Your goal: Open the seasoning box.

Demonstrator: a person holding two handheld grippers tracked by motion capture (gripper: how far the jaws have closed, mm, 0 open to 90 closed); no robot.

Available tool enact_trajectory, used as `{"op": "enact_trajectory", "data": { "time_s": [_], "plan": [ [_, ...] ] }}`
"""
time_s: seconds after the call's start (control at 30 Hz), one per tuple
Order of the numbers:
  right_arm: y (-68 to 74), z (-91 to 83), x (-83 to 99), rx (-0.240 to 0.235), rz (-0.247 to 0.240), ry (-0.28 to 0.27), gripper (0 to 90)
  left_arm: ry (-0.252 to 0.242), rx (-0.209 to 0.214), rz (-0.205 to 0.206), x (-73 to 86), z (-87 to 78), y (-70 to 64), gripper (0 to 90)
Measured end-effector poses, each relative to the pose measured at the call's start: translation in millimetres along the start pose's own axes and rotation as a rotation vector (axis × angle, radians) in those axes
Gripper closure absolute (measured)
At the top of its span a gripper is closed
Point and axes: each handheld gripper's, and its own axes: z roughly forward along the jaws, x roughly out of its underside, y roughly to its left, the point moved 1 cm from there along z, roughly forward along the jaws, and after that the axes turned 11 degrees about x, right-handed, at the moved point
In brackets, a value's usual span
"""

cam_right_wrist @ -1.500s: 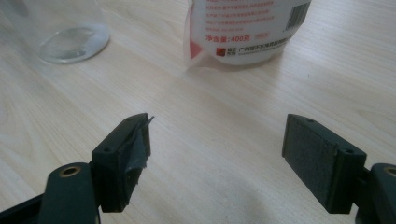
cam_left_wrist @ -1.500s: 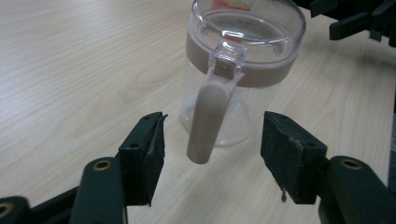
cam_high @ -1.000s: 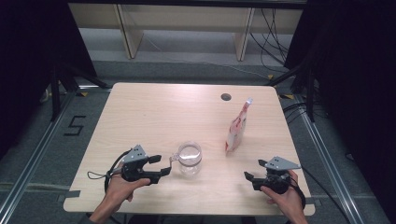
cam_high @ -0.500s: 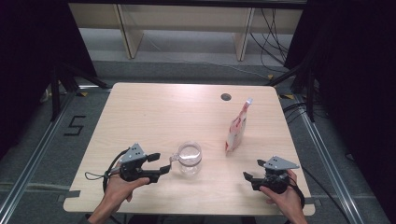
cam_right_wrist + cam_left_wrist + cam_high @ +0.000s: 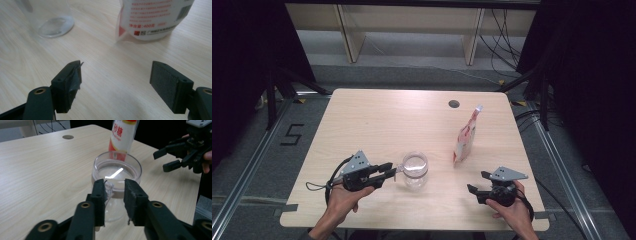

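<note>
From above, the left claw (image 5: 388,172) reaches the glass cup (image 5: 414,170) standing near the bench's (image 5: 377,120) front edge; its own view shows jaws partly parted around the handle (image 5: 109,189), likely to close next, while the right claw (image 5: 116,85) gapes empty before the sugar pouch (image 5: 152,17).

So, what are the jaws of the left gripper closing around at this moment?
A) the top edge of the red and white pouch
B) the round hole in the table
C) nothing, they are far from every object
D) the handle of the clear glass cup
D: in the left gripper view the left gripper has its jaws on either side of the handle of the clear glass cup, with a small gap left.
</note>
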Motion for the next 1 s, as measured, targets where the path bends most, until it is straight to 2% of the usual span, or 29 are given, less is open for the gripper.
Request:
{"op": "enact_trajectory", "data": {
  "time_s": [0.03,0.07,0.1,0.13,0.3,0.33,0.43,0.5,0.53,0.57,0.6,0.67,0.97,1.0],
  "plan": [
    [4.3,1.3,-1.9,-0.014,0.015,0.009,27.9,-0.002,-0.003,0.017,-1.3,0.6,1.2,77.9],
    [5.5,2.3,-3.2,-0.013,0.003,-0.001,28.2,-0.014,-0.004,0.0,-3.3,1.6,1.7,79.2],
    [8.5,2.5,-3.9,-0.018,0.013,0.005,29.0,-0.013,0.0,0.012,-4.6,1.8,2.5,80.7],
    [6.5,3.9,-5.5,-0.021,-0.029,-0.007,30.2,-0.022,0.007,0.018,-5.7,3.2,3.0,82.5],
    [12.1,4.9,-10.3,-0.032,-0.019,-0.021,33.4,-0.007,0.017,0.028,-8.9,9.1,2.2,86.1],
    [11.2,5.3,-11.4,-0.034,-0.03,-0.026,33.7,-0.001,0.019,0.029,-8.9,13.4,2.9,86.7],
    [13.1,5.2,-13.8,-0.042,-0.03,-0.031,35.1,0.02,0.009,0.037,-7.7,16.6,5.0,88.4],
    [14.9,5.5,-15.1,-0.058,-0.033,-0.027,35.4,0.025,0.005,0.041,-6.8,16.3,5.8,89.0],
    [18.0,4.6,-14.9,-0.063,-0.002,-0.015,35.7,0.026,0.001,0.043,-6.7,16.3,6.0,89.1],
    [18.0,4.6,-14.9,-0.063,-0.002,-0.015,35.7,0.026,0.001,0.043,-6.7,16.3,6.0,89.2],
    [16.8,4.9,-16.1,-0.052,-0.031,-0.022,36.2,0.02,0.011,0.045,-6.8,17.1,6.8,89.2],
    [17.9,6.2,-16.5,-0.067,-0.039,-0.023,36.4,0.029,0.007,0.05,-6.4,18.8,7.2,89.2],
    [18.5,5.6,-17.2,-0.06,-0.046,-0.037,41.5,0.049,0.008,0.059,-3.4,23.9,10.2,89.3],
    [19.5,5.8,-17.7,-0.074,-0.039,-0.043,42.5,0.048,0.007,0.057,-3.6,24.1,10.0,89.3]
  ]
}}
